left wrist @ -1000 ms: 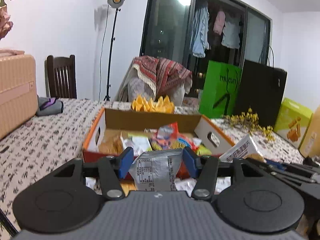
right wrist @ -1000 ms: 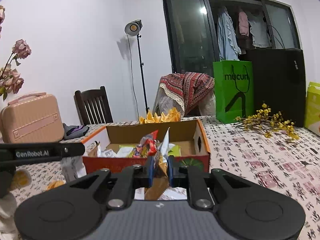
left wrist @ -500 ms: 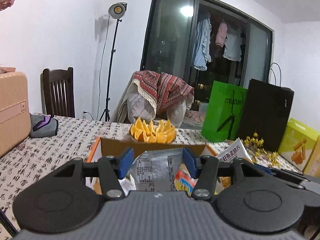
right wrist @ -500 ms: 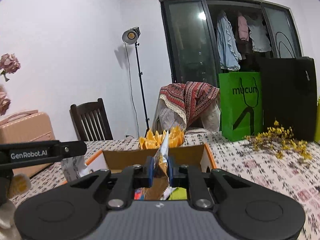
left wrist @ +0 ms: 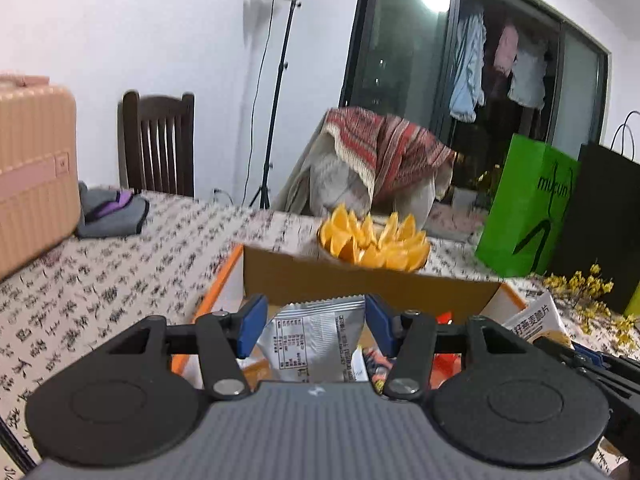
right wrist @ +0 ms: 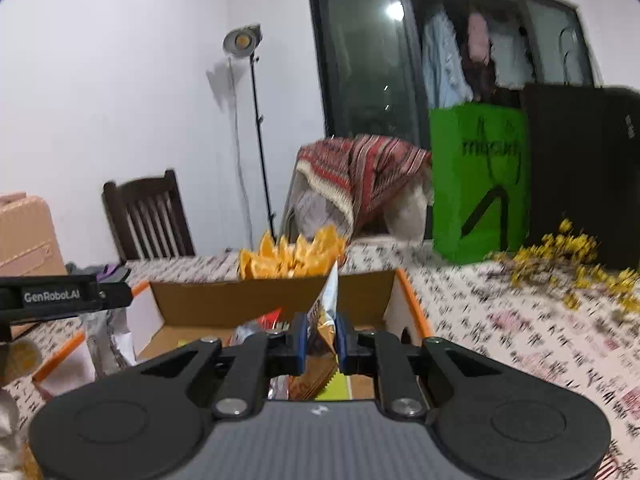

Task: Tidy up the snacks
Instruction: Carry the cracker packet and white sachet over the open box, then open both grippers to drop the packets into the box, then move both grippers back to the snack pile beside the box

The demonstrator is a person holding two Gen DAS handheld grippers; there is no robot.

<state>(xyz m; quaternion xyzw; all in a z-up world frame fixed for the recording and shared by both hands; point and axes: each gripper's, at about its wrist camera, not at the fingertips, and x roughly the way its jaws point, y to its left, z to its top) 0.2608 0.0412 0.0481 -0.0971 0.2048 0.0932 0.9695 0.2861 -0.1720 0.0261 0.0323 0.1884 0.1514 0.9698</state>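
Observation:
My left gripper is shut on a silver snack packet and holds it over the near side of the orange cardboard box. My right gripper is shut on a gold and white snack bag, held edge-on over the same box. That bag also shows at the right of the left wrist view. The left gripper's arm and its silver packet show at the left of the right wrist view. Other snacks lie in the box, mostly hidden.
A plate of orange wedges stands just behind the box. A pink suitcase and grey pouch sit at the left. A green bag, black bag and yellow flowers are at the right. A chair stands behind.
Both grippers have risen and moved forward over the box, each still holding its packet. The box's inside now shows closer and lower in both views.

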